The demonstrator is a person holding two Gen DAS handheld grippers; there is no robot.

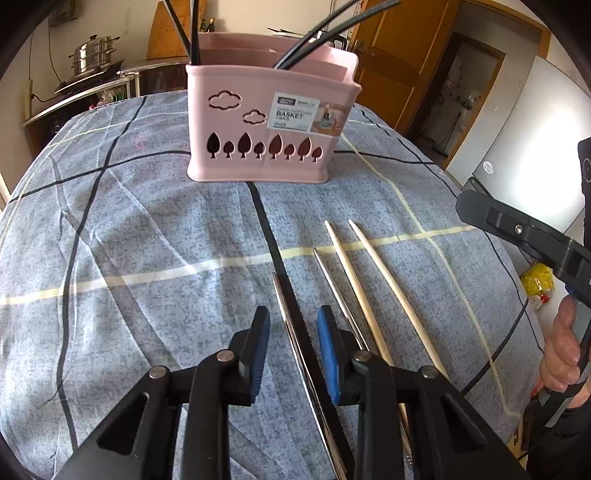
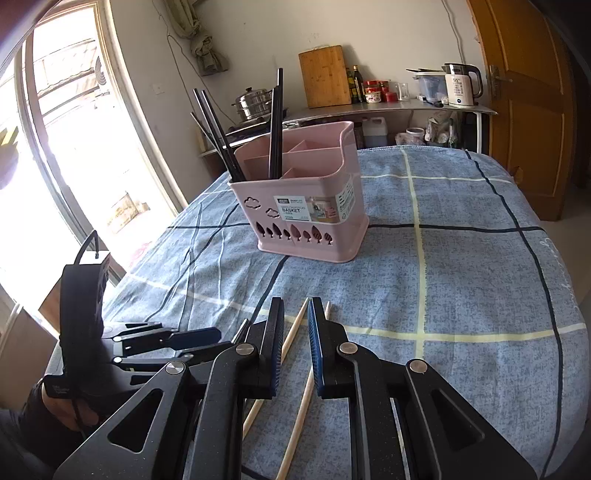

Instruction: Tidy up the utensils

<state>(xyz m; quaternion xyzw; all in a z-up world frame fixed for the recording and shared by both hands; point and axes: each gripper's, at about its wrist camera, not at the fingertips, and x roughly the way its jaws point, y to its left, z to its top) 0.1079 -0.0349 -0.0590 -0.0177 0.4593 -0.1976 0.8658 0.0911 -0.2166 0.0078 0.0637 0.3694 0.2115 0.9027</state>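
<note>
A pink utensil basket [image 1: 273, 125] [image 2: 306, 218] stands on the plaid cloth and holds several black chopsticks [image 1: 194, 33] [image 2: 275, 129]. Nearer me lie two metal chopsticks [image 1: 334, 288] and two wooden chopsticks [image 1: 384, 277]. My left gripper [image 1: 293, 332] [image 2: 225, 339] hovers low over the left metal chopstick [image 1: 286, 317]. That chopstick runs between the jaws, and the pads stand apart from it. My right gripper [image 2: 295, 328] is held low over the wooden chopsticks [image 2: 293, 328]. One stick shows in its narrow gap, clear of the pads. One of the right gripper's fingers [image 1: 509, 229] shows at the right edge.
The blue-grey plaid cloth [image 1: 147, 240] [image 2: 461, 277] covers the whole table. A person's hand [image 1: 561, 343] holds the right tool past the table's right edge. A counter with a steamer pot [image 2: 255, 103], cutting board [image 2: 325, 75] and kettle [image 2: 461, 85] stands behind, with a wooden door [image 2: 524, 110] at the right.
</note>
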